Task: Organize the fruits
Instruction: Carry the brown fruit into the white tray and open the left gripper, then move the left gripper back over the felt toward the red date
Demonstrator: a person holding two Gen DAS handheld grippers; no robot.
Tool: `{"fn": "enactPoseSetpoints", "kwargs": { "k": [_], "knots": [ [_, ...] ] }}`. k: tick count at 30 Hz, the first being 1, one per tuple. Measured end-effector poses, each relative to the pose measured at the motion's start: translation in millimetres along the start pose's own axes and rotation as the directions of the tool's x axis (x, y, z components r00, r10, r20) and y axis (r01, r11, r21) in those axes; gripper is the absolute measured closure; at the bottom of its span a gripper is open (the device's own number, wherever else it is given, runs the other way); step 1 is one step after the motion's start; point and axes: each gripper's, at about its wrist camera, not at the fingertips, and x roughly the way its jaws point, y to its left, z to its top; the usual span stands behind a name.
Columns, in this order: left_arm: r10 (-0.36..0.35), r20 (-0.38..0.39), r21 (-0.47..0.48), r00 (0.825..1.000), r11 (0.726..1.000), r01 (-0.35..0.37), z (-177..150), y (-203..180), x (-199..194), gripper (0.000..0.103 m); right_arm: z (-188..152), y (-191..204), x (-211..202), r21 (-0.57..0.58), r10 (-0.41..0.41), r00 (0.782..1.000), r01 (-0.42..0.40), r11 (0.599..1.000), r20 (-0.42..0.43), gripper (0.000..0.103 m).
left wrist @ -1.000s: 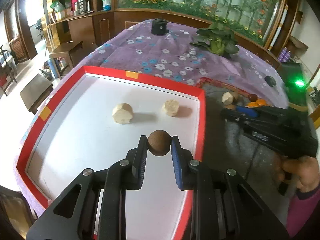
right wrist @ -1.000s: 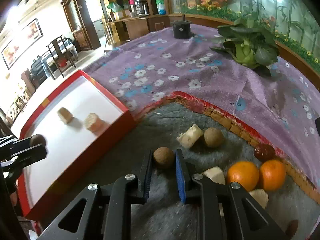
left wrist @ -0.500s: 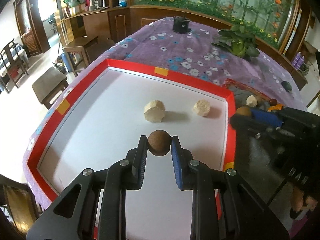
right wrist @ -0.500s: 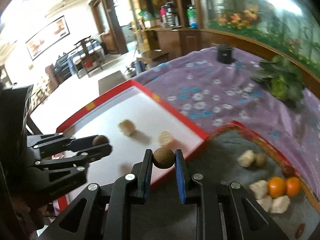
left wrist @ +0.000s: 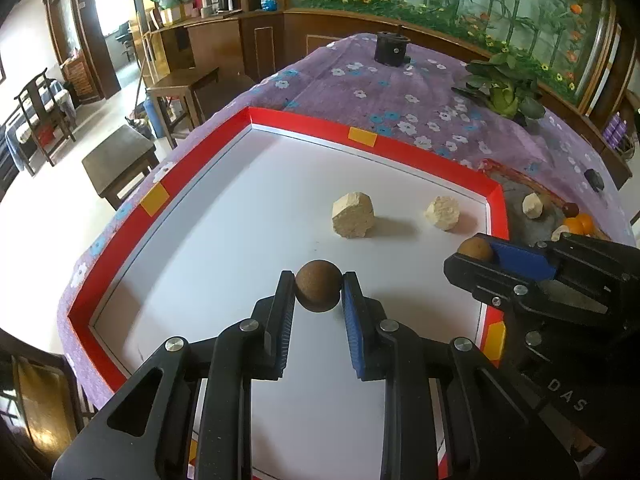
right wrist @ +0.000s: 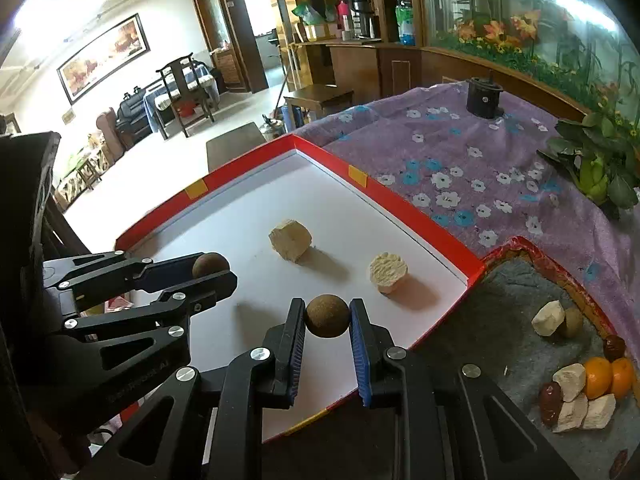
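Observation:
My left gripper [left wrist: 319, 280] is shut on a round brown fruit [left wrist: 318, 291], held over the white floor of the red-rimmed tray [left wrist: 362, 138]. My right gripper [right wrist: 327, 312] is shut on a second round brown fruit [right wrist: 327, 316] above the tray's near right part [right wrist: 440, 236]. Each gripper shows in the other's view, the right one [left wrist: 468, 254] and the left one [right wrist: 212, 270]. Two pale cut chunks [left wrist: 353, 215] [left wrist: 442, 213] lie in the tray, also in the right wrist view [right wrist: 291, 239] [right wrist: 388, 273].
A grey mat with a red border [right wrist: 508, 312] right of the tray holds oranges [right wrist: 598, 376], pale chunks [right wrist: 547, 318], dark red fruits [right wrist: 550, 400] and a brown fruit [right wrist: 572, 322]. A green plant [right wrist: 596, 172] and a black cylinder [right wrist: 484, 98] stand on the purple flowered cloth.
My right gripper has carried its brown fruit left from the grey mat to over the tray. My left gripper has kept its fruit and drifted further over the tray.

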Motion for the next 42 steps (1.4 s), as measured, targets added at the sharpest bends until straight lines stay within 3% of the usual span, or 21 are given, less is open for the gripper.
{"fn": "enactPoseSetpoints", "kwargs": {
  "k": [11, 16, 18, 19, 21, 24, 25, 26, 28, 32, 39, 42],
  "knots": [
    [0.049, -0.002, -0.026, 0.999, 0.998, -0.049, -2, 3, 6, 0.080, -4, 2, 19, -0.008, -0.004, 1.000, 0.004, 1.000, -0.014, 0.081],
    [0.078, 0.005, -0.042, 0.997, 0.996, -0.078, -3, 4, 5, 0.079, -6, 0, 14, 0.008, 0.014, 1.000, -0.014, 1.000, 0.002, 0.069],
    [0.080, 0.007, -0.046, 0.997, 0.996, -0.079, -4, 4, 3, 0.072, -7, -5, 9, 0.038, 0.030, 0.999, -0.030, 0.999, 0.018, 0.068],
    [0.073, 0.012, -0.050, 0.997, 0.996, -0.072, -5, 4, 1, 0.060, -8, -9, 3, 0.060, 0.041, 0.999, -0.042, 0.997, 0.031, 0.068],
    [0.062, 0.035, -0.064, 0.997, 0.996, -0.060, -7, 3, -5, 0.047, -11, -12, -6, 0.077, 0.036, 0.998, -0.040, 0.996, 0.052, 0.068],
    [0.061, 0.071, -0.056, 0.996, 0.997, -0.057, -7, -5, -15, 0.047, -17, -15, -27, 0.070, -0.019, 0.996, 0.013, 0.997, 0.085, 0.068],
    [0.058, 0.078, -0.052, 0.995, 0.997, -0.054, -8, -8, -18, 0.047, -19, -16, -35, 0.069, -0.042, 0.994, 0.035, 0.997, 0.100, 0.063],
    [0.047, 0.090, -0.046, 0.995, 0.998, -0.043, -8, -13, -22, 0.047, -22, -17, -43, 0.071, -0.060, 0.991, 0.052, 0.996, 0.116, 0.051],
    [0.032, 0.103, -0.030, 0.994, 0.999, -0.030, -10, -22, -27, 0.047, -29, -20, -60, 0.070, -0.090, 0.986, 0.080, 0.994, 0.143, 0.043],
    [-0.009, 0.117, 0.008, 0.993, 1.000, 0.008, -14, -48, -37, 0.047, -43, -29, -83, 0.076, -0.142, 0.977, 0.132, 0.988, 0.157, 0.042],
    [-0.096, 0.103, 0.061, 0.990, 0.994, 0.090, -21, -100, -46, 0.047, -86, -62, -127, 0.122, -0.157, 0.972, 0.136, 0.983, 0.176, 0.040],
    [-0.131, 0.097, 0.077, 0.987, 0.989, 0.124, -22, -125, -49, 0.047, -108, -79, -148, 0.128, -0.210, 0.961, 0.189, 0.974, 0.181, 0.040]
  ]
}}
